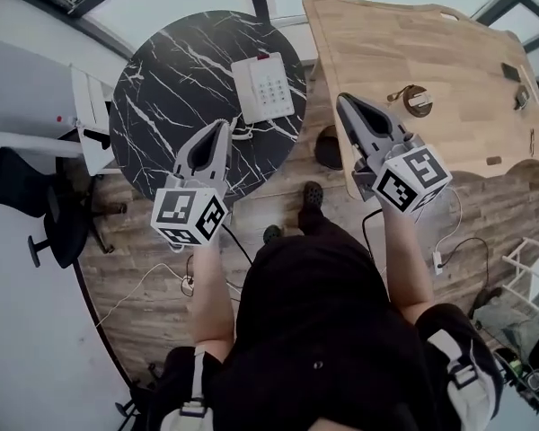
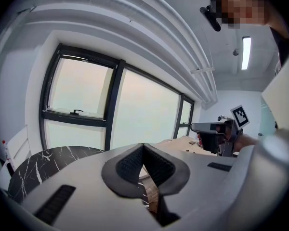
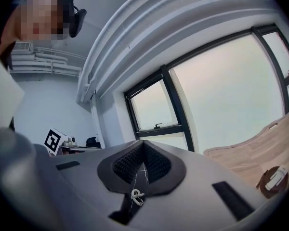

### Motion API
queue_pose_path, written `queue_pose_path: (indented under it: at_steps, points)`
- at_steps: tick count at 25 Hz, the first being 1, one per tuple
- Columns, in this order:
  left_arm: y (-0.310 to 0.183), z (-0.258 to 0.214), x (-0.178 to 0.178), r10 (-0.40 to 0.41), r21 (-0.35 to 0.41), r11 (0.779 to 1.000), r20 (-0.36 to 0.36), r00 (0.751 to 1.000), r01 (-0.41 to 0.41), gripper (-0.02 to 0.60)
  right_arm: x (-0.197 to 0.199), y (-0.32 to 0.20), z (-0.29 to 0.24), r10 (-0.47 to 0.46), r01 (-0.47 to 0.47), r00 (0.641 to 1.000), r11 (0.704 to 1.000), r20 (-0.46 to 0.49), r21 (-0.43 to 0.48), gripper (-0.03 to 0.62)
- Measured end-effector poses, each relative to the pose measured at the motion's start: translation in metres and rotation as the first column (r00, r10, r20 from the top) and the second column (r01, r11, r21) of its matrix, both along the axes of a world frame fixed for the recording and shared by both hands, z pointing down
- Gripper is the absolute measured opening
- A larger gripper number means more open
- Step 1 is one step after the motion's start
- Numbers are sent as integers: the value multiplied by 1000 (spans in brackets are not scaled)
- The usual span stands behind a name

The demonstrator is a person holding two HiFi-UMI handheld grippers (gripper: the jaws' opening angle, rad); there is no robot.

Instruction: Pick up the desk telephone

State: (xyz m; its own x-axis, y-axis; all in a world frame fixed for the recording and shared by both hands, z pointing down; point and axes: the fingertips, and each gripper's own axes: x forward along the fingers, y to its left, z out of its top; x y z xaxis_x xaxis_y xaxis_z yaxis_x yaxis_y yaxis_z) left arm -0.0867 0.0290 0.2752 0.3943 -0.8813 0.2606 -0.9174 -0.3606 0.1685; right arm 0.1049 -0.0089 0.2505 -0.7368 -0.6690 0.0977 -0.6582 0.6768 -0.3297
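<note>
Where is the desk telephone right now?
Head view: the desk telephone sits near the right edge of the round marble table, just beyond the left tongs, left of the wooden desk.

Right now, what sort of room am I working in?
Probably an office or meeting room: a white desk telephone sits on a round black marble-look table, a wooden desk stands beside it, and a black office chair is at the left.

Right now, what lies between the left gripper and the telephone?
Head view: only bare black marble tabletop; the white cord of the telephone lies just beside.
</note>
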Motion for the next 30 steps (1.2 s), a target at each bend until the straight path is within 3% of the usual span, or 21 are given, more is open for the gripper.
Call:
queue_pose_path:
  at_steps: [11,19,30]
  points:
    - [-22,16,9,-124,-26,992,11,992,124,15,-7,-43,19,-131,131,990,991,-53,-15,29]
    - [-29,30,4,-145,-64,987,26,989,147,15,-19,-56,36,-166,163,985,985,-53,-61,29]
    - [-75,51,-12,-115,-104,988,22,993,116,17,-33,-94,54,-135,124,987,986,-91,-115,29]
